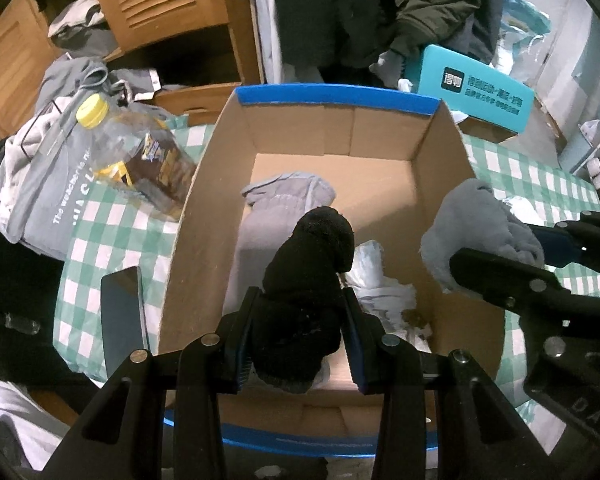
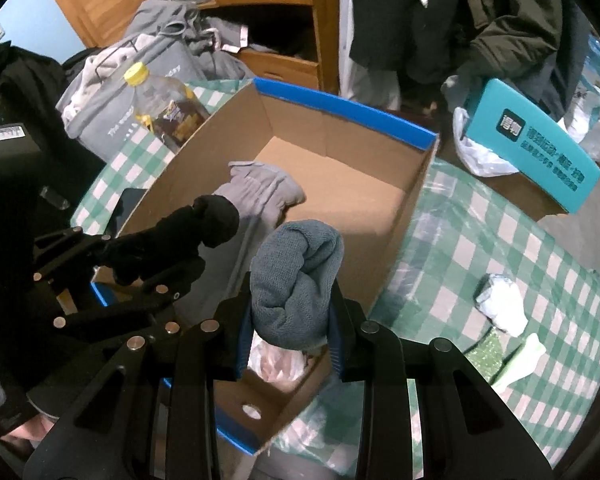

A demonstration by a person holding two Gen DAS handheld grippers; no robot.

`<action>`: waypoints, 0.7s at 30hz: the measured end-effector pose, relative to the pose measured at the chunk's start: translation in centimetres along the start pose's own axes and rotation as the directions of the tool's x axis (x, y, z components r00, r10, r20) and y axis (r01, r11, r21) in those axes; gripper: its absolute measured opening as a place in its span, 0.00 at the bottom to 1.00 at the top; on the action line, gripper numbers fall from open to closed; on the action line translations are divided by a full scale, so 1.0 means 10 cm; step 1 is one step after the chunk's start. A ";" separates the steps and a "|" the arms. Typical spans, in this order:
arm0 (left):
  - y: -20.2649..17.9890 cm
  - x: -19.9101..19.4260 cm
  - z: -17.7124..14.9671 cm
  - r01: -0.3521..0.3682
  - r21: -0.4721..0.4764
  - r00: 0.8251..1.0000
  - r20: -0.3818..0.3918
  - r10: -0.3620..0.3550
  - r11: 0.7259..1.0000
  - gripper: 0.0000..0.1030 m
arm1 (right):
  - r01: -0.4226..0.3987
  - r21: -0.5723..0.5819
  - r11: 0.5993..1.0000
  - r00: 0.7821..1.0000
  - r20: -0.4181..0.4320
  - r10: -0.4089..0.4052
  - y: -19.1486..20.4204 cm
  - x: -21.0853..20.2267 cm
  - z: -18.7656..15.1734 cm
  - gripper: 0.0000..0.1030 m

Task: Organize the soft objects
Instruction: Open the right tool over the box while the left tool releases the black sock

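My left gripper (image 1: 300,336) is shut on a rolled black sock (image 1: 312,264), held over the open cardboard box (image 1: 340,128) with a blue rim. In the right wrist view, my right gripper (image 2: 292,328) is shut on a bunched grey-blue sock (image 2: 296,276) above the box's near right wall (image 2: 392,232). From the left wrist view the grey-blue sock (image 1: 476,232) and the right gripper (image 1: 512,264) appear at the box's right edge. From the right wrist view the black sock (image 2: 208,220) and the left gripper (image 2: 140,264) show at left. A pale grey garment (image 1: 288,196) and a crumpled white plastic bag (image 1: 380,292) lie inside the box.
The box stands on a green-and-white checked cloth (image 2: 500,248). A clear bottle with a yellow cap (image 1: 140,148), a grey folded garment (image 1: 40,184) and a dark phone (image 1: 122,316) lie left of the box. A teal box (image 2: 540,144) and white wrappers (image 2: 500,300) lie to the right.
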State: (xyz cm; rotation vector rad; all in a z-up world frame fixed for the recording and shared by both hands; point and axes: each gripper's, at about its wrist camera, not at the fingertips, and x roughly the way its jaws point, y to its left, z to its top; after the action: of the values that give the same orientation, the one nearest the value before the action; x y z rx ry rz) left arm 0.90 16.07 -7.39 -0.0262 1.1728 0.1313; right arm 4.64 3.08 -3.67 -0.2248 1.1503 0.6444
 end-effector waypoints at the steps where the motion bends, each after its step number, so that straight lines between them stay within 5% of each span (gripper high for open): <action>1: 0.01 0.01 0.00 -0.002 -0.004 1.000 -0.004 0.002 1.000 0.38 | -0.001 -0.002 1.000 1.000 -0.005 0.001 0.00 0.02 0.00 0.29; 14: 0.07 0.28 -0.04 -0.017 -0.036 0.997 -0.082 0.014 0.999 0.39 | -0.037 0.015 0.999 0.997 -0.066 0.038 -0.02 0.28 0.02 0.32; 21: 0.10 0.23 -0.02 -0.045 -0.047 0.997 -0.069 0.042 0.998 0.55 | -0.026 0.028 0.999 0.997 -0.066 0.028 -0.06 0.27 0.01 0.45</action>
State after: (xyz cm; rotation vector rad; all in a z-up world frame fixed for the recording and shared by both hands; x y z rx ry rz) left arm 1.49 17.22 -9.54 -0.0480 1.2388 0.1981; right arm 5.71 3.62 -6.17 -0.2091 1.2266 0.6488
